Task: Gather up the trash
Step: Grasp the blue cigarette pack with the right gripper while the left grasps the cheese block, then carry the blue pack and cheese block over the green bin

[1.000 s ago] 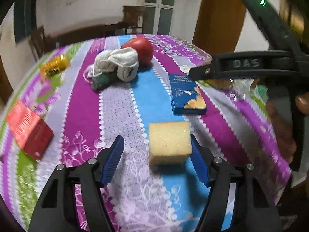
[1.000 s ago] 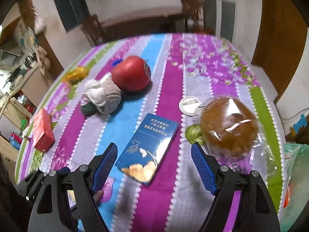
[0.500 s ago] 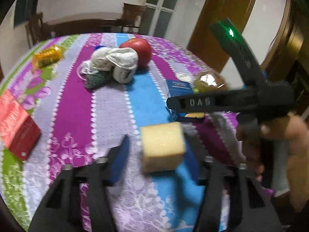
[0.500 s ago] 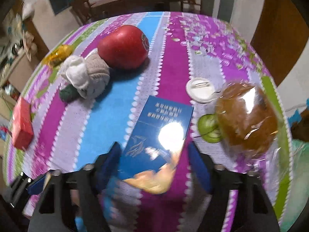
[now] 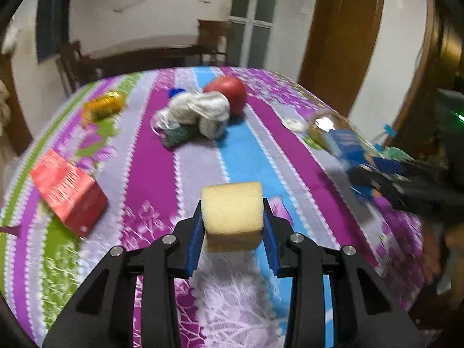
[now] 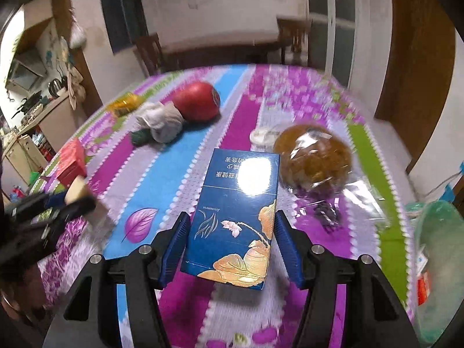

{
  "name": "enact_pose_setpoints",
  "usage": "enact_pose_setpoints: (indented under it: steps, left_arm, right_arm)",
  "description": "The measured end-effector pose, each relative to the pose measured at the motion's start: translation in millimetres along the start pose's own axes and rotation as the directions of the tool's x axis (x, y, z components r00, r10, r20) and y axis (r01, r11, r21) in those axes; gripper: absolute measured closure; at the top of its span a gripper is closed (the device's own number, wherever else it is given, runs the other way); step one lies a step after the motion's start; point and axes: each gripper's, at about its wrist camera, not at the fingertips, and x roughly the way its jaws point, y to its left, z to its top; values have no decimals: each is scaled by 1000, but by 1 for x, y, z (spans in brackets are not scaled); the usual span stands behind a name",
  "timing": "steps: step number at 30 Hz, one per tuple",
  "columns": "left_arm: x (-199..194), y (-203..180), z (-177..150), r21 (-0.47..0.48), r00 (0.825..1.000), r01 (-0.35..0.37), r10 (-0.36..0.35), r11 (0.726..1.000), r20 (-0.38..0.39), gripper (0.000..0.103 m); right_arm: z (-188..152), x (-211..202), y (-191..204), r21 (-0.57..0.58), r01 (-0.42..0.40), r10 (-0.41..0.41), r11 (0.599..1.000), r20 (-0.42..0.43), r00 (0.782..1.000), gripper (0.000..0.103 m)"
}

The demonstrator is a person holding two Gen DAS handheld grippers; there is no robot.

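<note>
My left gripper point(image 5: 233, 239) is shut on a yellow sponge block point(image 5: 233, 213) and holds it above the striped tablecloth point(image 5: 150, 171). My right gripper point(image 6: 232, 245) is shut on a blue cigarette box point(image 6: 236, 214) with gold flowers, lifted off the cloth. The right gripper with the blue box also shows blurred at the right of the left wrist view point(image 5: 356, 159). The left gripper with the sponge shows blurred at the left of the right wrist view point(image 6: 72, 195).
On the cloth lie a red box point(image 5: 68, 191), a yellow wrapper point(image 5: 103, 107), a ball of white and green cloth point(image 5: 194, 116), a red apple point(image 6: 197, 104), a white lid point(image 6: 262, 136) and a bagged bun point(image 6: 314, 156). A green plastic bag point(image 6: 438, 261) hangs at the right edge.
Both grippers have closed, the left on the sponge and the right on the blue box, and both have lifted them off the cloth. The right gripper has moved away to the right.
</note>
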Motion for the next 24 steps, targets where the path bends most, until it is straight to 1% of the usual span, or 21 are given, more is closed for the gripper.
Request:
enact_pose_setpoints:
  steps: [1, 2, 4, 6, 7, 9, 13, 15, 16, 18, 21, 24]
  left_arm:
    - [0, -2, 4, -8, 1000, -24, 24, 1000, 8, 68]
    - [1, -4, 9, -12, 999, -48, 48, 999, 21, 68]
    - [-1, -9, 16, -3, 994, -93, 93, 996, 55, 68]
    - [-6, -17, 21, 13, 985, -143, 141, 990, 95, 68]
    - [-7, -19, 23, 15, 984, -147, 145, 989, 104, 68]
    - [-10, -24, 28, 16, 980, -159, 156, 987, 123, 68]
    - [-14, -33, 34, 23, 969, -196, 190, 980, 156, 68]
    - [-16, -37, 36, 23, 965, -207, 201, 978, 168, 68]
    - [-18, -40, 36, 23, 964, -210, 203, 977, 172, 68]
    - [-21, -44, 37, 21, 960, -217, 209, 976, 185, 68]
    - [-24, -50, 41, 10, 954, -223, 216, 975, 207, 68]
    - [-25, -58, 45, 16, 952, -219, 210, 976, 221, 68]
  right_arm:
    - [-3, -7, 3, -13, 17, -16, 1000, 29, 999, 43]
    - [-9, -19, 9, -38, 49, -46, 998, 85, 995, 43]
    - [-15, -34, 19, -58, 75, -65, 996, 146, 987, 43]
    - [-24, -52, 27, -74, 110, -92, 991, 215, 972, 43]
    - [-25, -58, 30, -80, 124, -102, 989, 238, 966, 43]
    - [-31, -73, 36, -92, 165, -131, 982, 299, 945, 43]
    - [-44, -102, 44, -112, 210, -150, 971, 400, 904, 43]
    - [-46, -110, 47, -123, 228, -155, 966, 430, 889, 43]
    - [-48, -116, 48, -128, 240, -159, 962, 452, 878, 43]
    - [-51, -124, 48, -131, 254, -164, 958, 477, 864, 43]
    - [-52, -135, 43, -123, 277, -182, 953, 498, 848, 42]
    - [-56, -145, 36, -111, 301, -207, 947, 504, 838, 42]
